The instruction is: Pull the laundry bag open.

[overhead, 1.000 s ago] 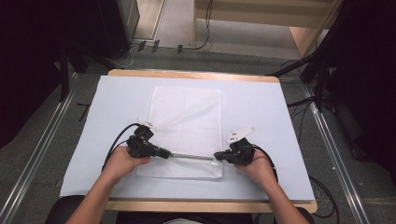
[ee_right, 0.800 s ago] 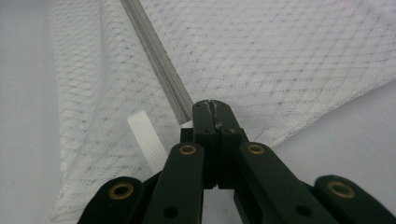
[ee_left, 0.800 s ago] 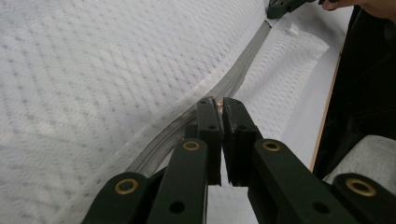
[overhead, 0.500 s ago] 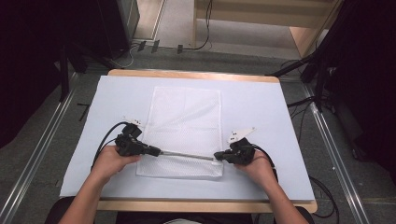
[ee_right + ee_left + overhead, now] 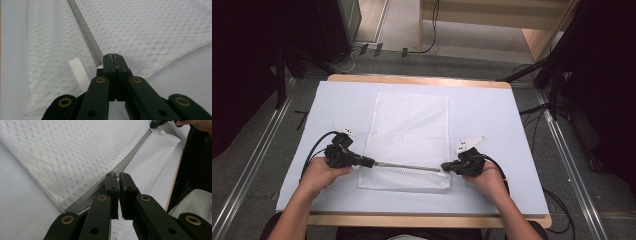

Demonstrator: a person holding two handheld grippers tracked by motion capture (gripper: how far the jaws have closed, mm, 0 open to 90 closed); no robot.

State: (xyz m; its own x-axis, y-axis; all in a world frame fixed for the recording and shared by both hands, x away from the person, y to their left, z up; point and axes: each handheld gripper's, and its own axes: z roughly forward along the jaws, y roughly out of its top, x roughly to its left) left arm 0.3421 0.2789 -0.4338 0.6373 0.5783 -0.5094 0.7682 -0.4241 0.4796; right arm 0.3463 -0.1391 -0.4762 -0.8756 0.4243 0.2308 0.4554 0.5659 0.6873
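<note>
Across the lower middle of the high view, the zipper [image 5: 408,166] of the white mesh bag [image 5: 409,131] runs as a grey line between my two grippers, and that line is longer than it was a second ago. My left gripper [image 5: 368,162] has slid out toward the left of the frame, from over the bag to the bag's left edge, while my right gripper [image 5: 446,167] has kept its place at the zipper's right end.

Both sets of jaws are clenched. In the left gripper view my left gripper [image 5: 117,175] pinches something small and brass-coloured at its tips, which I take to be the zipper pull; it sits right on the zipper [image 5: 112,173], near the bag's corner. In the right gripper view my right gripper [image 5: 113,55] is clamped at the end of the zipper [image 5: 86,32], anchoring the bag [image 5: 150,32]; a white ribbed tab [image 5: 79,71] lies just beside the jaws, at their left.

The bag lies flat on the pale blue cover [image 5: 507,125] of the table [image 5: 422,79], in the middle of the frame, zipper side toward me.

I judge that the pull has travelled nearly the whole length of the zipper, so this stroke is close to done. Whether the teeth behind it are joined or parted I cannot tell.
</note>
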